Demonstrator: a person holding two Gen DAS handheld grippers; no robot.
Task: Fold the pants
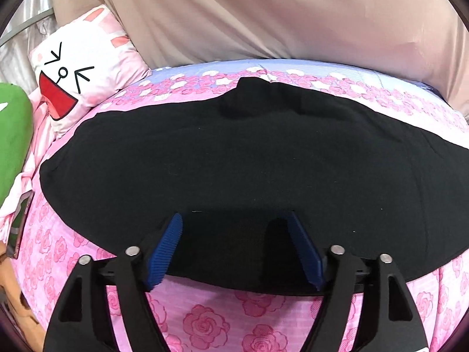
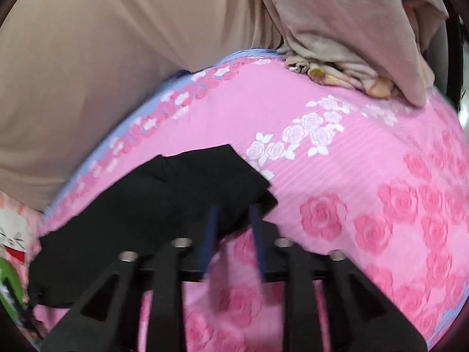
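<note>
The black pants (image 1: 228, 158) lie spread flat on a pink rose-print bedsheet (image 1: 205, 322). My left gripper (image 1: 234, 220) is open, its blue pads (image 1: 165, 249) resting over the near edge of the pants, with nothing between them. In the right wrist view a corner of the pants (image 2: 164, 193) lies on the sheet (image 2: 366, 176). My right gripper (image 2: 233, 209) is part open over that corner's edge, its blue fingers (image 2: 209, 234) narrowly apart. The view is blurred and I cannot tell if cloth is pinched.
A person in beige clothing (image 1: 263, 14) stands at the far side of the bed. A white cartoon-face pillow (image 1: 79, 76) and a green cushion (image 1: 11, 140) lie at the left. A phone (image 1: 19, 223) lies by the left edge. Crumpled beige cloth (image 2: 337, 58) lies far right.
</note>
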